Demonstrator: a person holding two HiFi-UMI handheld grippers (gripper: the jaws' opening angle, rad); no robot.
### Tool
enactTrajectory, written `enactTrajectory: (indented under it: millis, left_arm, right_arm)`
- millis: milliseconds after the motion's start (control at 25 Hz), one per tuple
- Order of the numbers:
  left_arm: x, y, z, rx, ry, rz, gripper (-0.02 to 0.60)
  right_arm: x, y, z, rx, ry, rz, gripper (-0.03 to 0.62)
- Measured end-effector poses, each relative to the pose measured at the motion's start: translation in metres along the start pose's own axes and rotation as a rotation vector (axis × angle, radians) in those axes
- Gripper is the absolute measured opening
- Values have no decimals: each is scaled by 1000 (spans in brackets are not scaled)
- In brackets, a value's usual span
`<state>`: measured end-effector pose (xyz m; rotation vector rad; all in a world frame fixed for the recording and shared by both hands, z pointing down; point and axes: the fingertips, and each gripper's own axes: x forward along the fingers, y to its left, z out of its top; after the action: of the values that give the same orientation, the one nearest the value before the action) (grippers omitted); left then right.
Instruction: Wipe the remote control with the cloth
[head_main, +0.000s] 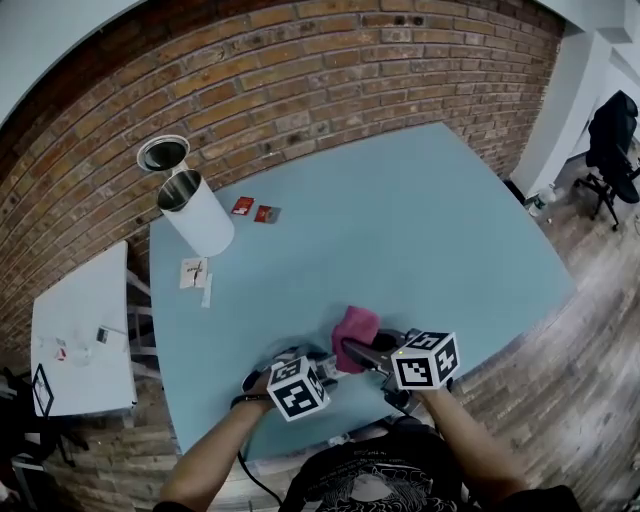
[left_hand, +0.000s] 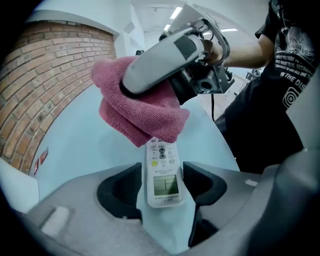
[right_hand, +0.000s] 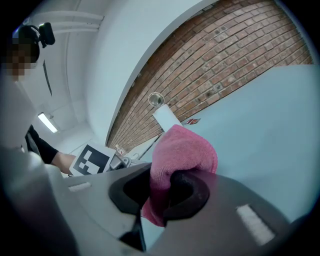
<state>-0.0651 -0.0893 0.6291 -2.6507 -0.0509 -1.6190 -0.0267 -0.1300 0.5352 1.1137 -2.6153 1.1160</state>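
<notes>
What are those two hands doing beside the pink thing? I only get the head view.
Observer: The left gripper view shows a white rectangular plastic remote control with a small screen. It lies on the light blue table, between the open jaws of the left hand-held gripper, which do not press on it.
Operator: And the pink thing?
Observer: It is a pink terry cloth. The right gripper view shows it pinched between the shut jaws of the right hand-held gripper.
</notes>
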Motion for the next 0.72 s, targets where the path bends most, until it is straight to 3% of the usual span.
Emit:
enactTrajectory:
  millis: [440,720]
  left_arm:
    - [-12,-4,-34,-1,-18,34,267]
    - [-10,-5,-35,-49,-22,-18,261]
  right_arm:
    - [39,39,-15,-12,20,-26,63]
    - [52,44,-20,17,-8,-84,63]
